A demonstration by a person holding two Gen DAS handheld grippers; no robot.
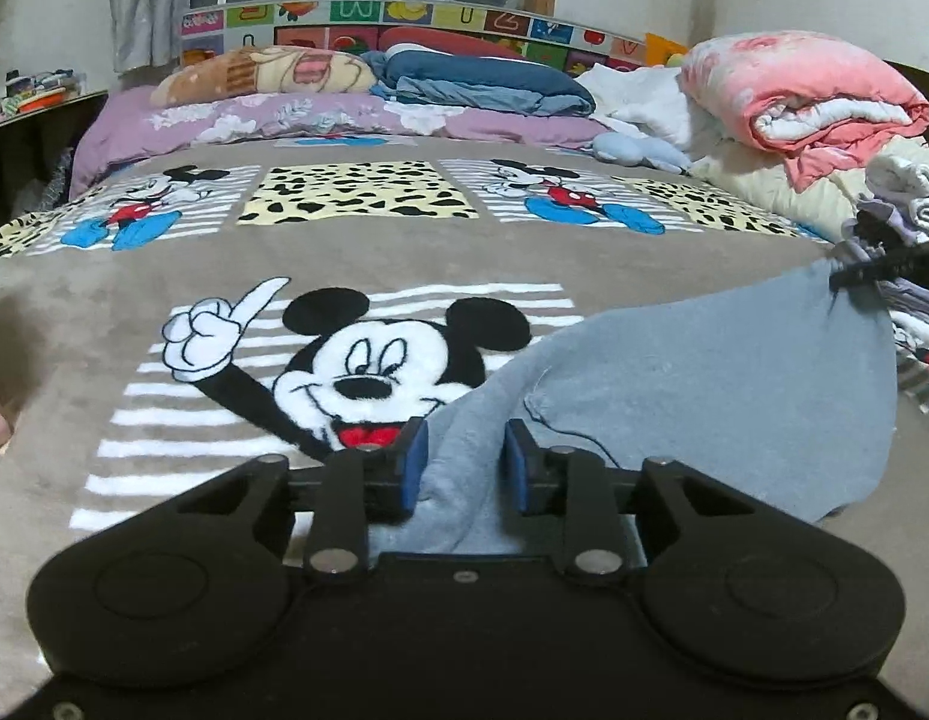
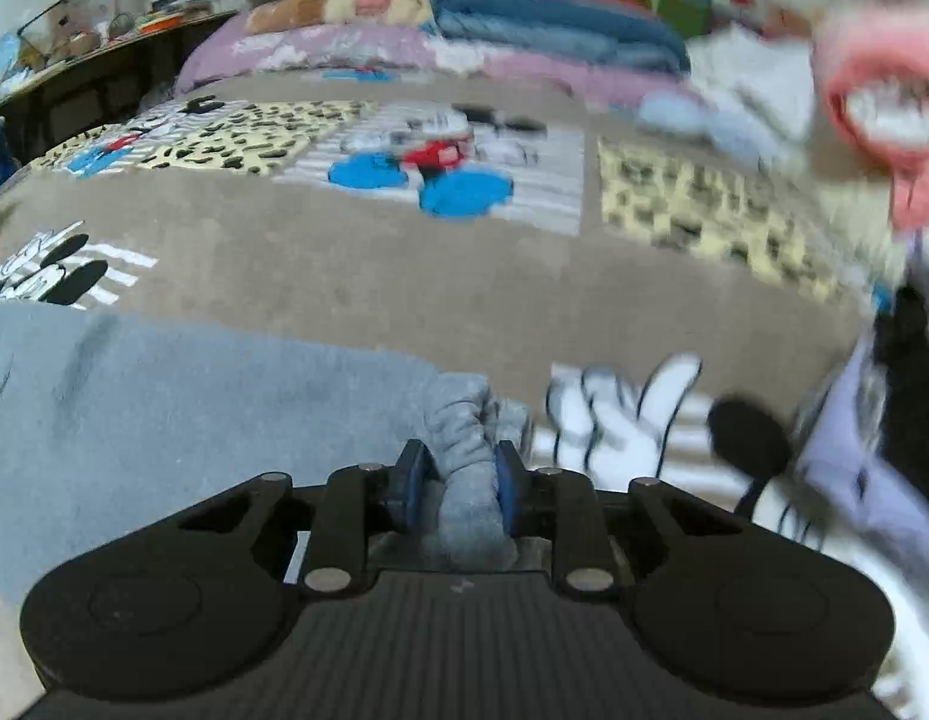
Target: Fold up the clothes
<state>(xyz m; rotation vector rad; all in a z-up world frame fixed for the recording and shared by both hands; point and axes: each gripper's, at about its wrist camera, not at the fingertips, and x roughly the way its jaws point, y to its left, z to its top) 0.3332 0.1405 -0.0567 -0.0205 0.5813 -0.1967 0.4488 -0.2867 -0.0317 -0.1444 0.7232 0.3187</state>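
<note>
Now, on the bed: a grey garment (image 1: 704, 396) lies across the Mickey blanket (image 1: 356, 252), stretched between the two tools. Left tongs (image 1: 466, 461) stand spread, blue pads (image 1: 417, 462) either side of a fold of grey cloth that runs up between them; the pads do not visibly press it. Right tongs (image 2: 455, 483) are pinching a bunched, ribbed end of the garment (image 2: 182, 414), cloth squeezed between the pads (image 2: 506, 480). From the left wrist, the garment's far corner rises to the right tongs (image 1: 866, 273) near the frame's right edge. Cloth covers part of the big Mickey face (image 1: 368, 372). Right-wrist view is motion-blurred. At the head of the bed, a blue quilt (image 1: 482, 81) and a pink quilt (image 1: 806, 96) sit folded, well apart from the garment. A lilac item (image 2: 848, 468) lies just right of the right tongs.
</note>
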